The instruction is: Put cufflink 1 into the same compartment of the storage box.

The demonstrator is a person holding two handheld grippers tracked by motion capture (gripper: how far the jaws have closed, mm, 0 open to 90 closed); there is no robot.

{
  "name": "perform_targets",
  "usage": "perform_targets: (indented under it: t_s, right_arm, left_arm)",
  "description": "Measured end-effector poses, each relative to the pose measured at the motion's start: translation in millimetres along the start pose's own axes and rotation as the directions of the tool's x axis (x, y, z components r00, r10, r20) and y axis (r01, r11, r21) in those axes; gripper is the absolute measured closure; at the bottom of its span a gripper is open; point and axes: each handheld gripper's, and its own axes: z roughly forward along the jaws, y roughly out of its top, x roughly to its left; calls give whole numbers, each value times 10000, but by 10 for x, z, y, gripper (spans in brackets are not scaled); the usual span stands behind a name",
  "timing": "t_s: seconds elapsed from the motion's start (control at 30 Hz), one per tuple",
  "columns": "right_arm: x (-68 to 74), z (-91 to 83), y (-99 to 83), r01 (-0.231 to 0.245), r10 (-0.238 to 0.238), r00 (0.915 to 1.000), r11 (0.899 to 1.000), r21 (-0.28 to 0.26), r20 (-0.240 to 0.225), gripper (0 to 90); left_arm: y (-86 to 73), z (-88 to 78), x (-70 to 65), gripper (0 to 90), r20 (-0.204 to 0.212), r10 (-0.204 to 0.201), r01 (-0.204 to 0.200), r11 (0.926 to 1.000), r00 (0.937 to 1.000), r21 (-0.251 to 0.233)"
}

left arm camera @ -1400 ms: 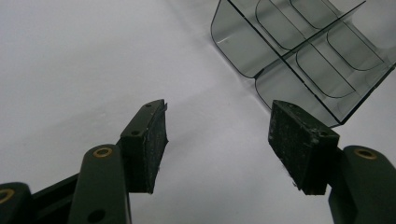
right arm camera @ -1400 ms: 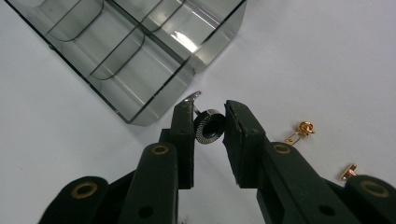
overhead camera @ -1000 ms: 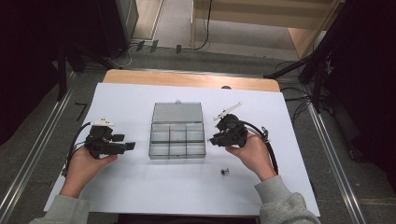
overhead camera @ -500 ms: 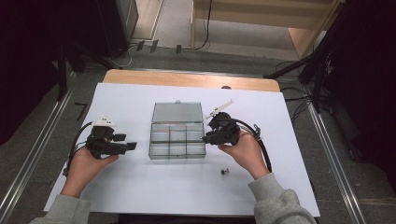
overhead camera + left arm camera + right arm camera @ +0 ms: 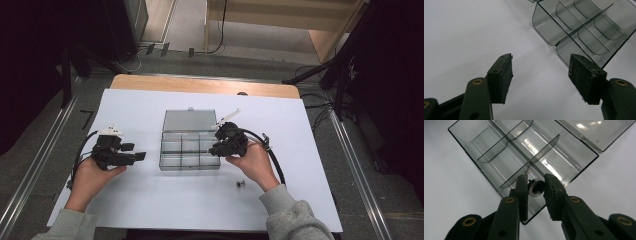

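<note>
A clear plastic compartment box [image 5: 189, 145] lies at the table's middle, its lid [image 5: 189, 120] open flat behind it. My right gripper [image 5: 214, 150] hangs over the box's near right compartment. In the right gripper view it [image 5: 536, 187] is shut on a small round knurled part [image 5: 536, 188], above the box [image 5: 499, 157] and its curved dividers. My left gripper [image 5: 140, 156] rests left of the box, jaws pointing at it. In the left gripper view it [image 5: 540, 75] stands open with nothing between its pads, the box [image 5: 584, 32] ahead to the right.
A small dark screw [image 5: 240, 184] lies on the white sheet [image 5: 150, 200] near the right hand. A thin white stick [image 5: 227, 118] lies by the lid's right corner. The wooden table edge [image 5: 200, 85] runs along the back.
My right gripper has moved left with the knurled part, from beside the box to over its near right compartment. The left gripper has stayed put.
</note>
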Motion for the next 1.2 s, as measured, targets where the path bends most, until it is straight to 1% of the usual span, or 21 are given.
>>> perform_targets:
  t_s: [0.07,0.13,0.3,0.53,0.7,0.83,0.97,1.13,1.2]
  right_arm:
    - [13,32,4,-3,3,9999,10000,28,-107,757]
    - [25,63,6,112,-111,9998,9999,27,-181,756]
    - [64,146,-5,152,-149,9997,9998,151,-191,756]
    - [82,214,-20,213,-207,9996,9994,282,-211,756]
    - [81,271,-34,144,-134,9997,9988,476,-208,756]
    - [102,344,-47,326,-310,9993,9967,737,-224,757]
    - [111,383,-54,374,-355,9991,9958,838,-245,756]
    - [122,437,-71,370,-344,9990,9949,939,-291,757]
    - [118,461,-74,218,-186,9992,9953,948,-351,757]
  left_arm:
    - [-3,-2,0,369,-2,-59,59,10000,10000,-57]
    - [-4,-6,4,369,-58,-24,24,10000,10000,-64]
    - [-4,-9,3,369,-74,-36,35,10000,10000,-84]
    - [-4,-7,7,370,-58,-38,37,10000,10000,-83]
    - [-2,-3,6,370,-54,-48,48,10000,10000,-59]
    - [-1,-3,6,370,-37,-69,69,10000,10000,-68]
    - [1,-3,7,370,-30,-58,58,10000,10000,-67]
    - [2,-1,9,370,-36,-39,39,10000,10000,-61]
    - [2,-1,10,370,-42,-15,15,10000,10000,-41]
